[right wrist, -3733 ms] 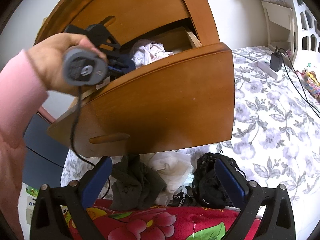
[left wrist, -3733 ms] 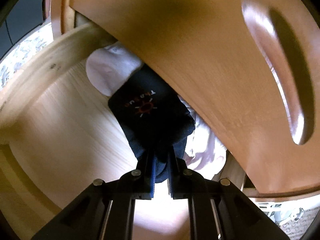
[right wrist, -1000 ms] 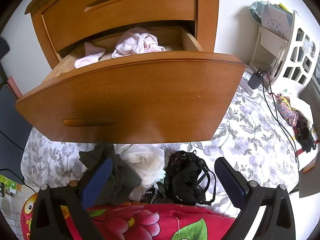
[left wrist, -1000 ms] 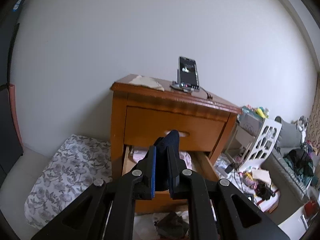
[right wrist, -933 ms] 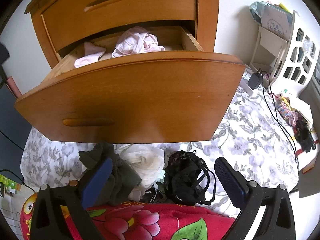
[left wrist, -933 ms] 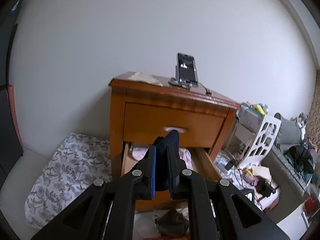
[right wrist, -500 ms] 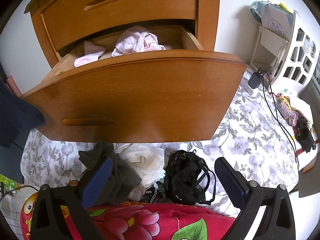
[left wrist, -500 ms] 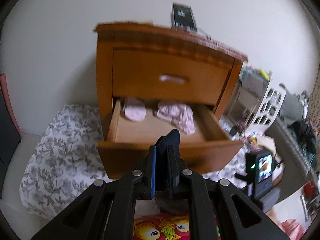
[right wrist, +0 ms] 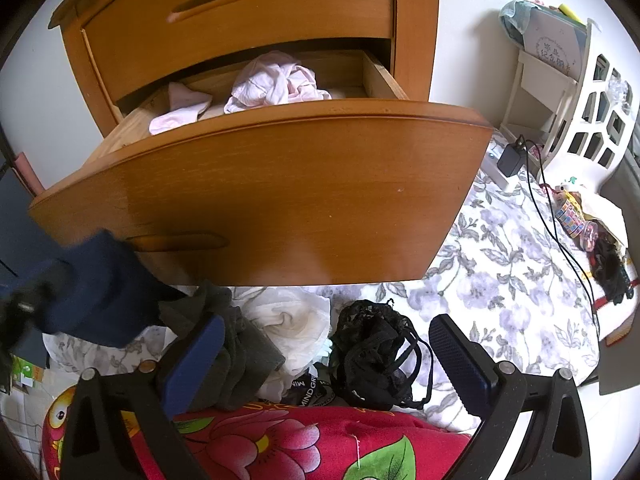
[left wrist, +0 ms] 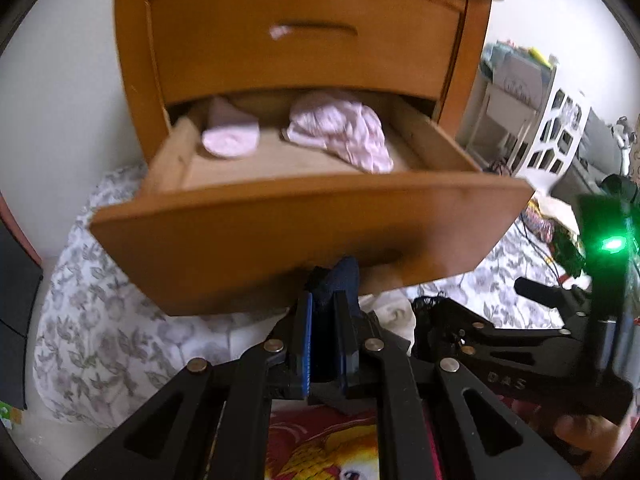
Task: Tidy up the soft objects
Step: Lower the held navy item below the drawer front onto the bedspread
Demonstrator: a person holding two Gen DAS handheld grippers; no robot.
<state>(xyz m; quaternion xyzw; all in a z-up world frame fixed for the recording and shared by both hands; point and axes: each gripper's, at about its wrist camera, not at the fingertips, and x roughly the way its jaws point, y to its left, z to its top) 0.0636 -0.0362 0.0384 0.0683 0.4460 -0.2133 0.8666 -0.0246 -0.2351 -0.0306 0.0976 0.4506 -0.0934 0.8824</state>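
Two jaws of the left gripper [left wrist: 326, 312] were clamped on a limp, light navy sock [left wrist: 334, 278] bunched between them, best pinched mid-fold, while the right gripper [right wrist: 326, 354] gaped empty.

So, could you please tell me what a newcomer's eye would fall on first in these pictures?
Most striking is the open wooden drawer jutting from the nightstand, with pale pink clothes lying inside. Below its front, a heap of garments sits on the flowered bedding, between the open right tongs. The left tongs are shut on a dark navy cloth in front of the drawer.
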